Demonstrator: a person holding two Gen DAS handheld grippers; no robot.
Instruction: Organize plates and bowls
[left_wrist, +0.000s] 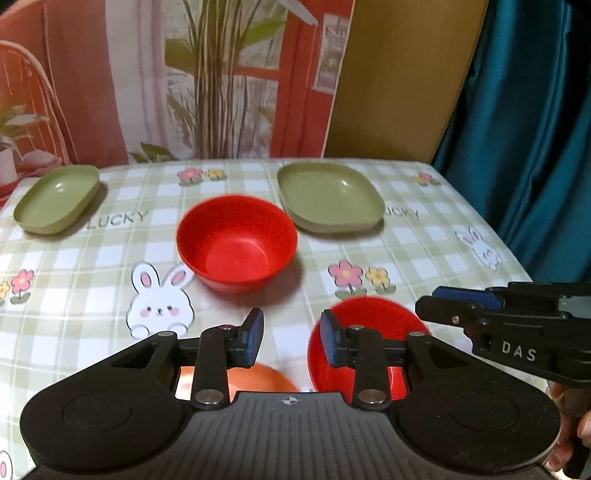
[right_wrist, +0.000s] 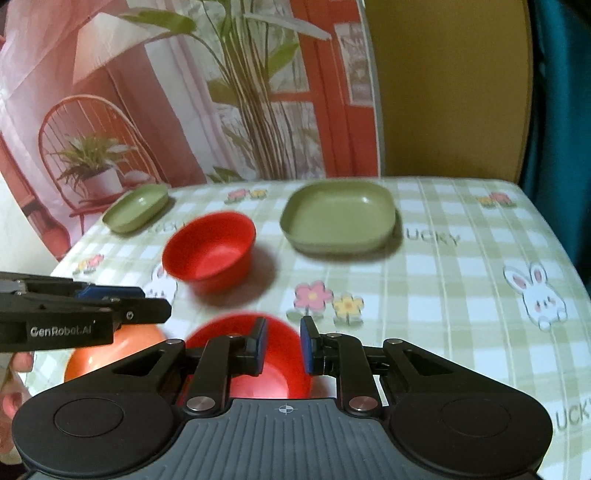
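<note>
**Both grippers poised over the near bowls, nothing yet held**

From the left wrist, the left gripper (left_wrist: 291, 338) stood with its jaws moderately apart and nothing between them, above the checked tablecloth (left_wrist: 424, 236). A red bowl (left_wrist: 236, 243) sat at the table's middle, a green plate (left_wrist: 330, 197) just beyond it to the right, and a second green plate (left_wrist: 57, 199) far off to the left. Nearer, a second red bowl (left_wrist: 369, 332) lay partly behind the right finger, and an orange bowl (left_wrist: 258, 380) showed only as a sliver under the left finger. The right gripper (left_wrist: 436, 308) reached in from the right, side-on; whether it was open could not be told here.

From the right wrist, the right gripper (right_wrist: 282, 345) stood narrowly open and empty, its left finger over the near red bowl (right_wrist: 277, 354), its right finger outside the rim. The orange bowl (right_wrist: 114, 350) lay to the left, beneath the left gripper (right_wrist: 155, 304).

The two tools were close together, so a collision seemed possible. A thin hold on the smooth rim might also slip or tip the bowl.
</note>
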